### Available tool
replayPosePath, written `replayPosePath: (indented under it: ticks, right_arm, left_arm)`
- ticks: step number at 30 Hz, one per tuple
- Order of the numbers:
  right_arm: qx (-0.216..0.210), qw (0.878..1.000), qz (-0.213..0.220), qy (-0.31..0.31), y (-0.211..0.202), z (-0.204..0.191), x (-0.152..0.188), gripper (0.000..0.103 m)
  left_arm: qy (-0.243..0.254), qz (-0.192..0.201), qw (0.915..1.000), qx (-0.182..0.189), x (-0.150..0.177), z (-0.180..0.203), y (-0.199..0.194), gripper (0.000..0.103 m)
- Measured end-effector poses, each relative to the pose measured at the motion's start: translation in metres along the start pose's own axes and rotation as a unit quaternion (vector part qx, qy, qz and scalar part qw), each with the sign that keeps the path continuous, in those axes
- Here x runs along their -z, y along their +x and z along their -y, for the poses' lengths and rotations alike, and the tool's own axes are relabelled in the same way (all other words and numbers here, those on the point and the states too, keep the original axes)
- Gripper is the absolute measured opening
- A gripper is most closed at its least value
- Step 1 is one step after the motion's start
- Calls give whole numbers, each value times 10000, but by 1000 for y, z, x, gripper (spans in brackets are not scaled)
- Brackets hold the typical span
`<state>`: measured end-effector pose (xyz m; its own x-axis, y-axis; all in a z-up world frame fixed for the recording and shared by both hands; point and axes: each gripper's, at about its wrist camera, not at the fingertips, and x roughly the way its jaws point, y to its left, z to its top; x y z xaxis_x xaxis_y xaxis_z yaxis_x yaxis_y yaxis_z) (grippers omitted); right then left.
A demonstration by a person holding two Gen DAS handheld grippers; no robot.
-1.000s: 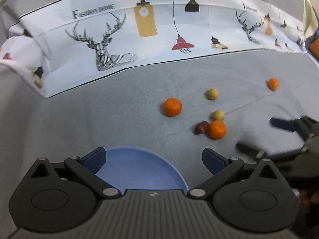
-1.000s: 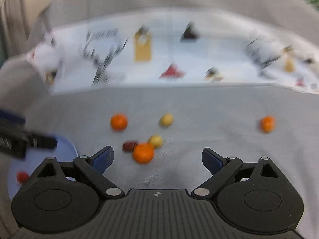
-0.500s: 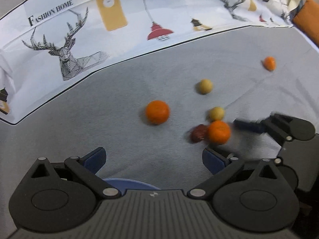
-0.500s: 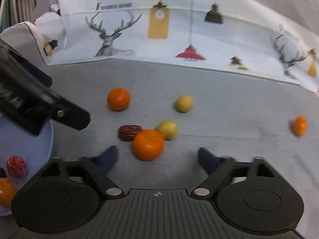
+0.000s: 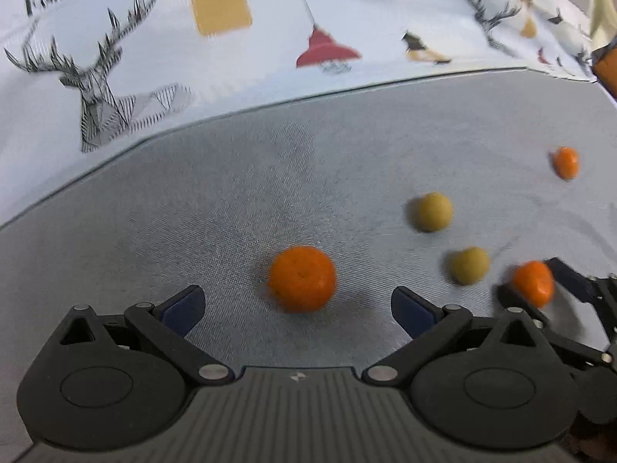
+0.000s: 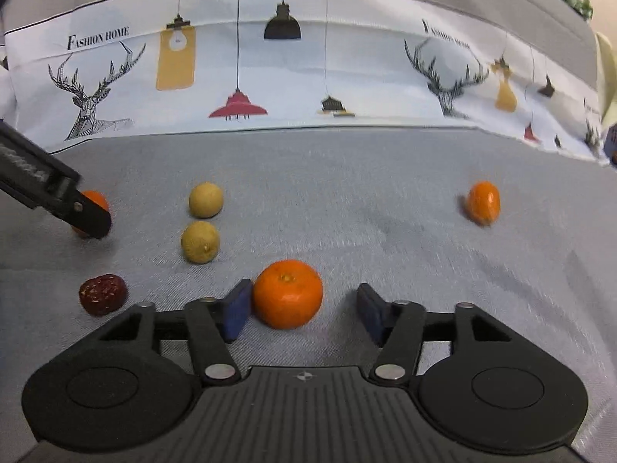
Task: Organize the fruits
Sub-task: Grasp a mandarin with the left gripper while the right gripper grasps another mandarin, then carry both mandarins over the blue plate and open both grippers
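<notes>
In the left wrist view my left gripper is open, with an orange mandarin lying on the grey cloth between its fingertips. My right gripper shows at the right edge around another mandarin. In the right wrist view my right gripper is open with that mandarin between its pads; the left pad touches it, the right pad stands apart. Two yellow-green fruits, a dark red date and a small orange fruit lie around.
The fruits lie on a grey cloth surface. A white printed cloth with deer and lamps rises along the back. The left gripper's finger crosses the left edge of the right wrist view, over the first mandarin.
Both grippers have moved forward toward the fruits. The blue bowl has dropped out of both views. The right gripper's jaws have narrowed around the nearer mandarin; the left gripper now frames the other mandarin.
</notes>
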<state>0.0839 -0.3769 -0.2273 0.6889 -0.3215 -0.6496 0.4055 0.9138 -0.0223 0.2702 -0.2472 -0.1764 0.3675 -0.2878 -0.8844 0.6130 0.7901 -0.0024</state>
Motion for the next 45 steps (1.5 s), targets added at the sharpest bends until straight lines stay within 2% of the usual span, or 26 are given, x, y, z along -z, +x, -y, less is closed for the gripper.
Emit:
replayPosePath:
  ticks: [2,5,6,7,8,9,13,17,21,23,25,27,29,31,34,36,38,41,45]
  right_arm:
    - [-120,9998,2,164,0,6,1,67]
    - [-96,9998,-7,144,-3,8,1,67]
    - [-70,9999,-19,139,-3,7,0,66]
    - [-71,9998,-25,158,-4,6,0,61]
    - [-80,9998,-10,170,-6,5,-1,43]
    - [-25,9999,-4,152,-9,2,0,36]
    - [47,9998,169,7,-13,-8,2,36]
    - [24,9996,268,-48,-4,-13,1,36]
    - [11,9996,287,-28,-5,-12,0,36]
    - [199,9994,285,-7,-7,-13,0,36]
    - [397,9988,295,23,-9,-13,-1,36]
    - [506,9980,385,56,-15,-11,-6,36]
    - [595,9969,523,14,-24,-11,-10,36]
    - [445,9965,707,-94,-30,-14,-11,36]
    - [152,9963,765,-365,-25,-20,-5,36]
    - [2,9979,567,-299,-16,-20,-5,36]
    - [-54,9989,433,-189,-10,-21,-7,36]
    - [40,9987,459,-215,-12,-24,-9,36]
    - [218,9960,827,-246,-35,-31,-17,36]
  left_arm:
    - [159,-81,9998,67,-6,3,11,103]
    - [257,73,9996,-94,-10,10,13,103]
    - [254,58,9995,-155,-10,12,14,97]
    - [237,62,9996,-141,-10,12,13,92]
    - [251,141,9995,-103,-11,12,8,66]
    - [340,194,9992,-106,-12,13,3,38]
    - [320,29,9994,93,-10,4,-8,37]
    - [319,270,9990,185,3,-6,-26,37]
    - [-222,494,9982,270,12,-24,-49,37]
    - [-507,594,9965,306,17,-35,-69,37]
    - [-616,738,9953,130,23,-41,-94,37]
    - [-590,815,9949,-83,34,-44,-116,37]
    - [-647,452,9968,-98,38,-48,-125,37]
    - [-474,431,9979,28,42,-46,-129,37]
    - [-63,458,9986,-248,52,-34,-116,37]
    - [-292,315,9991,3,57,-40,-105,37]
    - [-604,356,9971,281,62,-55,-100,37]
    - [-844,760,9934,142,73,-74,-111,37]
    - [-1206,863,9889,-70,82,-92,-141,37]
